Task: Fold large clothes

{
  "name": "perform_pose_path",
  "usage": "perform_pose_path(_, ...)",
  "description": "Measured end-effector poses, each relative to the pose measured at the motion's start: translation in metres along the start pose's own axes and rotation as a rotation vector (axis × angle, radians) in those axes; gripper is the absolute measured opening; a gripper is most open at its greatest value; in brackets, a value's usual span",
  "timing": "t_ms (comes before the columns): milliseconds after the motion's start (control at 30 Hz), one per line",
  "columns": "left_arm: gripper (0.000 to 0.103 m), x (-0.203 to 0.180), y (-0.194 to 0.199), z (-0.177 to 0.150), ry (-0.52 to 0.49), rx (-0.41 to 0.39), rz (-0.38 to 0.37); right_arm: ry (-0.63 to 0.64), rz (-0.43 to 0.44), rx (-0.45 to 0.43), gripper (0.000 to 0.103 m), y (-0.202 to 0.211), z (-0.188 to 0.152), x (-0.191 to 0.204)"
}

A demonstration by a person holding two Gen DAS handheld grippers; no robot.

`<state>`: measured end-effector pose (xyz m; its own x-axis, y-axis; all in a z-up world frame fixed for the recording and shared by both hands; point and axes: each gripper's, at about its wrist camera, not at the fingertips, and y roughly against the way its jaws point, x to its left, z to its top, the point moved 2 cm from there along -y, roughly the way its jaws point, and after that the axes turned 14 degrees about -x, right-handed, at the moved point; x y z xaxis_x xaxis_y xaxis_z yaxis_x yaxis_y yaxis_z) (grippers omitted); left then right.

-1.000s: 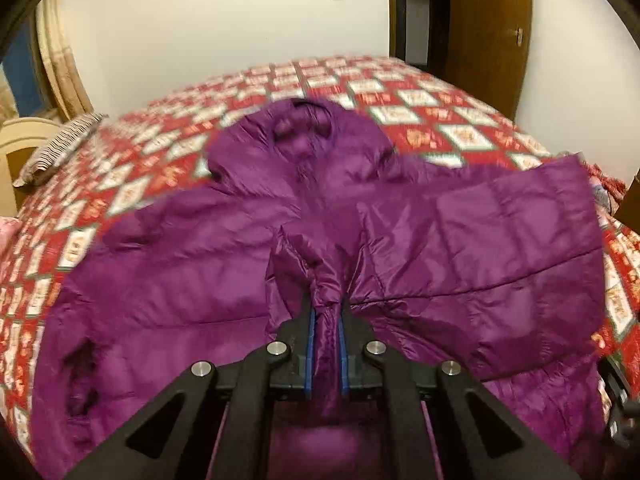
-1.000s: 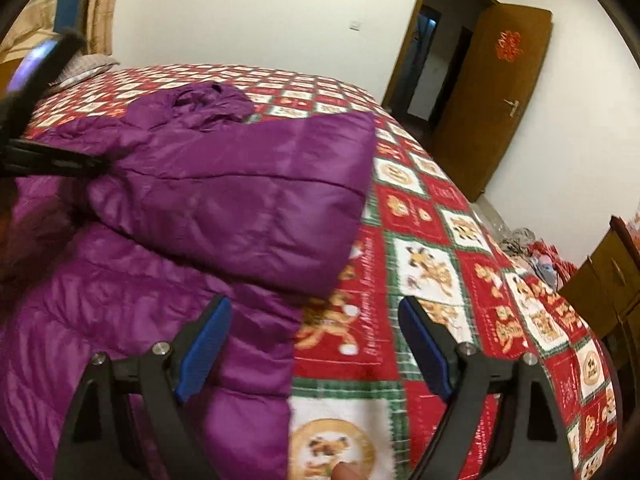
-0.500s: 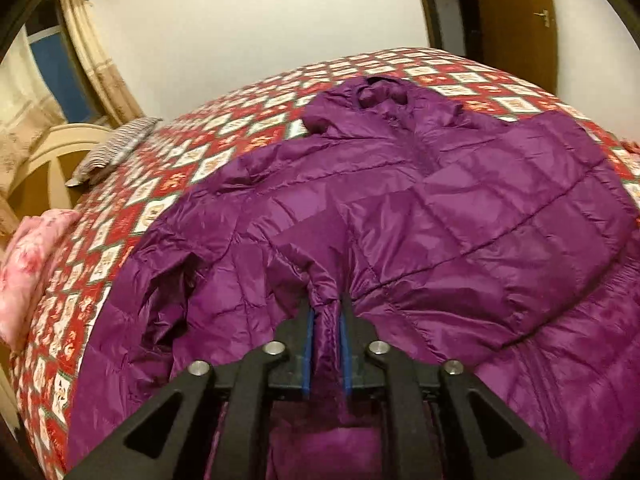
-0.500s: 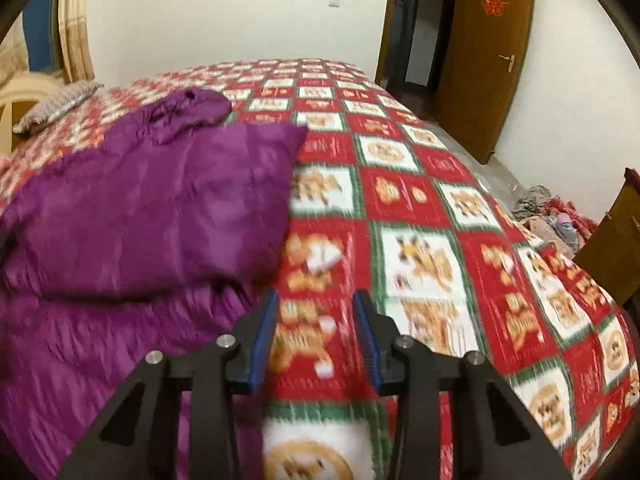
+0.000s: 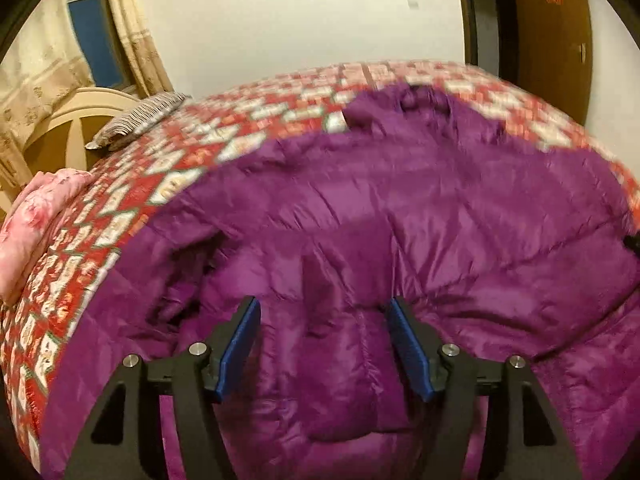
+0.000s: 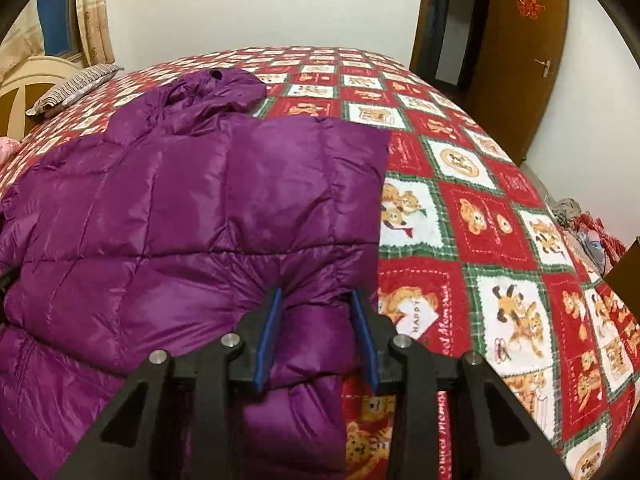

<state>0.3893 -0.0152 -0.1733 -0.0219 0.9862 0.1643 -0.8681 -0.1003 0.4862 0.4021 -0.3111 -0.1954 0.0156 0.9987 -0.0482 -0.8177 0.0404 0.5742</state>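
Left wrist view: the left gripper (image 5: 322, 344) hangs over the purple puffer jacket (image 5: 400, 232), its jaws opening; a ridge of jacket fabric lies between the blue pads (image 5: 240, 346) without either pad pressing it. The jacket spreads across the bed (image 5: 120, 224), which is covered in a red patchwork quilt. Beyond it, at the head of the bed, sit a striped pillow (image 5: 136, 120) and a pink folded blanket (image 5: 36, 220), with a cream headboard (image 5: 60, 128) and curtains (image 5: 132, 32) behind. The far part of this view is blurred.

Right wrist view: the right gripper (image 6: 318, 340) stands at the jacket's (image 6: 192, 208) right edge, jaws partly closed with a puffed fold bunched between the pads, which appear to pinch it. One sleeve lies folded across the body; the hood (image 6: 216, 88) points toward the far side. Bare quilt fills the right, a brown door (image 6: 520, 52) and a heap of clothes (image 6: 584, 224) beyond.
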Motion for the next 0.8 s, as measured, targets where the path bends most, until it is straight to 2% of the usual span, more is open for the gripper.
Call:
perform_pose_path(33,0.068,0.002,0.007,0.006,0.007,-0.032,0.002,0.003,-0.01,-0.01,0.039,0.007,0.004,0.0)
perform_pose_path(133,0.082,0.0,0.018,0.019,0.014,-0.09,-0.004,-0.019,-0.002,-0.081,0.04,0.033,0.018,0.005)
perform_pose_path(233,0.082,-0.015,0.002,0.011,-0.025,-0.048,0.003,-0.001,0.037,-0.095,0.04,0.04,0.022,0.029)
perform_pose_path(300,0.082,-0.021,-0.014,-0.001,-0.054,0.002,0.037,0.039,0.059,-0.082,0.04,0.035,0.017,0.048)
perform_pose_path(400,0.082,-0.018,-0.031,-0.017,-0.025,0.066,0.033,0.083,0.071,-0.035,0.04,0.016,-0.001,0.069)
perform_pose_path(500,0.084,-0.015,-0.033,-0.018,-0.004,0.072,0.022,0.11,0.056,-0.024,0.041,0.006,-0.013,0.074)
perform_pose_path(800,0.088,-0.014,-0.037,-0.022,0.01,0.07,0.023,0.131,0.026,-0.036,0.041,0.006,-0.016,0.078)
